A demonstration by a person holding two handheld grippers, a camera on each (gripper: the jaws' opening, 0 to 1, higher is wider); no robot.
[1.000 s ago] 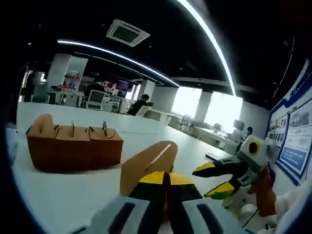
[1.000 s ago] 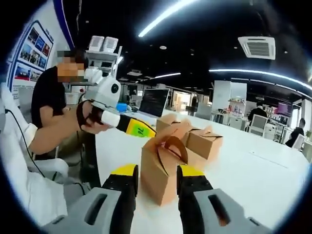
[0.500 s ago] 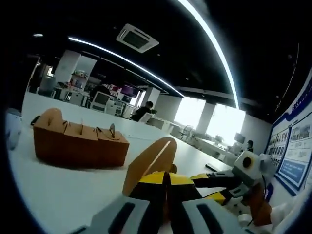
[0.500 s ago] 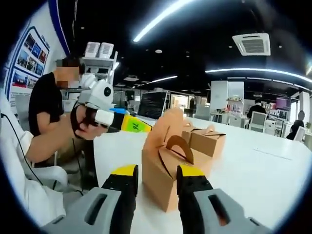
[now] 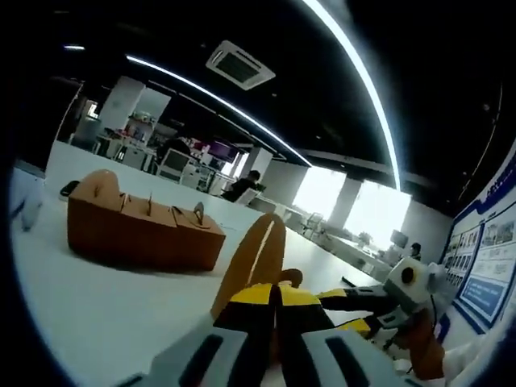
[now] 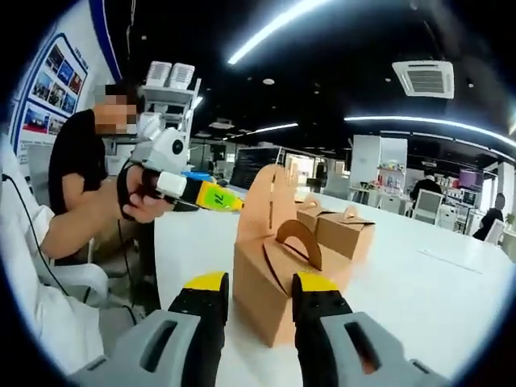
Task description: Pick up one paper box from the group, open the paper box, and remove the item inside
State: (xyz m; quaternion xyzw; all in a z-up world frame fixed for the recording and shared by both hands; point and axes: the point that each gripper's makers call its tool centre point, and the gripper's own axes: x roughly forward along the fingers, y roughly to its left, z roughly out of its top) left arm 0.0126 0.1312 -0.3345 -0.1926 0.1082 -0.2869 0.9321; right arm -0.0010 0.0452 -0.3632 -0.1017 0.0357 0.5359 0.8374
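Note:
A brown paper box with a carry handle stands on the white table between the jaws of my right gripper, which is shut on its sides. One top flap stands upright. My left gripper comes in from the left and pinches that flap's edge. In the left gripper view the left gripper is shut on the same flap, with the right gripper low on the right. The box's inside is hidden.
The other paper boxes sit in a row on the table, and stand just behind the held box. A seated person holds the left gripper. A dark monitor stands farther back.
The left gripper has lifted the flap from a slant to nearly upright. The right gripper has kept its hold on the box.

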